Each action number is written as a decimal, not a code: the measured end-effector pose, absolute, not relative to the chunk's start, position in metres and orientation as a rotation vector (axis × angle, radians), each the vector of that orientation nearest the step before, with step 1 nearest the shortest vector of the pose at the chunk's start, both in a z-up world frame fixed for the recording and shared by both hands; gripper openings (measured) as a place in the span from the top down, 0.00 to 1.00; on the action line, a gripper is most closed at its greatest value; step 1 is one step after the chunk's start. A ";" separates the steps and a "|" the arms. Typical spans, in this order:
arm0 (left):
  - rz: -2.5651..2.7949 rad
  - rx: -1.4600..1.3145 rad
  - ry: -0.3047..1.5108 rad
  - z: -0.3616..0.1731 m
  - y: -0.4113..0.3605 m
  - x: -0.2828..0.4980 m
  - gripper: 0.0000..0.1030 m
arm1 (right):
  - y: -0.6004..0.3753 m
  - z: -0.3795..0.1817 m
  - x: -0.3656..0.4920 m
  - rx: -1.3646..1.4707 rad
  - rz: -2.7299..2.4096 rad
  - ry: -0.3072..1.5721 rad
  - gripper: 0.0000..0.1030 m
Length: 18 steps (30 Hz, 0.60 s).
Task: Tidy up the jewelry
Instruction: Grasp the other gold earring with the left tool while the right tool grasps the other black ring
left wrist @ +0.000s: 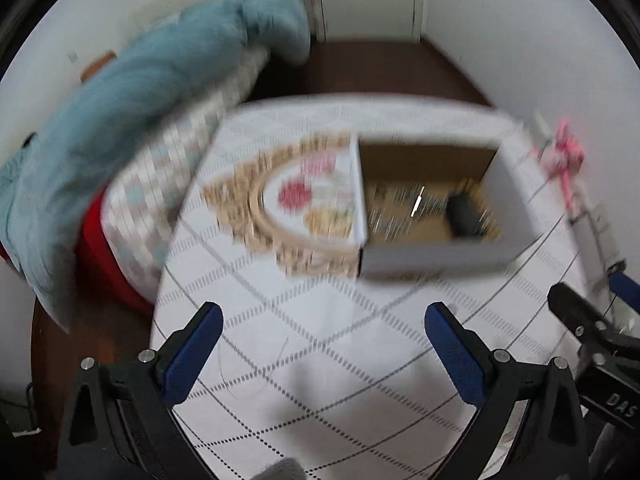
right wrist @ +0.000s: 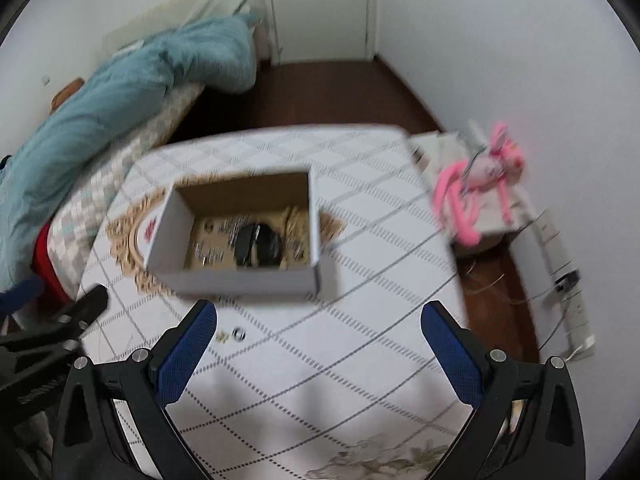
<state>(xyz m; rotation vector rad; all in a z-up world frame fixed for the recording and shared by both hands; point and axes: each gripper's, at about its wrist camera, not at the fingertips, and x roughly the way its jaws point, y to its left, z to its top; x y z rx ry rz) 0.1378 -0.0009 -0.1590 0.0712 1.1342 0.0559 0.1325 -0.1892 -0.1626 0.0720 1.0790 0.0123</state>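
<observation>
On the desk, at 12 o'clock of both spread, empty hand-held grippers, jewelry lay boxed; a ring remained outside.

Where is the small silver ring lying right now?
In the right wrist view, the small silver ring lies on the tablecloth just in front of the white box, near the right claw's left finger.

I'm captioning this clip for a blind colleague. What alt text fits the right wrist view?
An open white cardboard box holding a dark round object and small metallic pieces sits on a white diamond-patterned tablecloth. The open right gripper hovers empty before it, a small silver ring lying near its left finger. The picture is motion-blurred.
</observation>
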 end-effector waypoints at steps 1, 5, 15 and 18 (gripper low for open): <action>0.069 0.082 1.173 -0.176 0.002 0.139 0.00 | -0.186 -0.173 0.133 0.075 0.030 1.095 0.02; 0.109 0.086 1.244 -0.212 0.014 0.137 0.00 | -0.169 -0.220 0.140 0.095 0.097 1.182 0.33; 0.143 0.068 1.292 -0.235 0.030 0.135 0.00 | -0.125 -0.267 0.144 0.014 0.184 1.196 0.53; 0.143 0.072 1.300 -0.240 0.033 0.135 0.00 | -0.115 -0.268 0.142 -0.046 0.185 1.166 0.56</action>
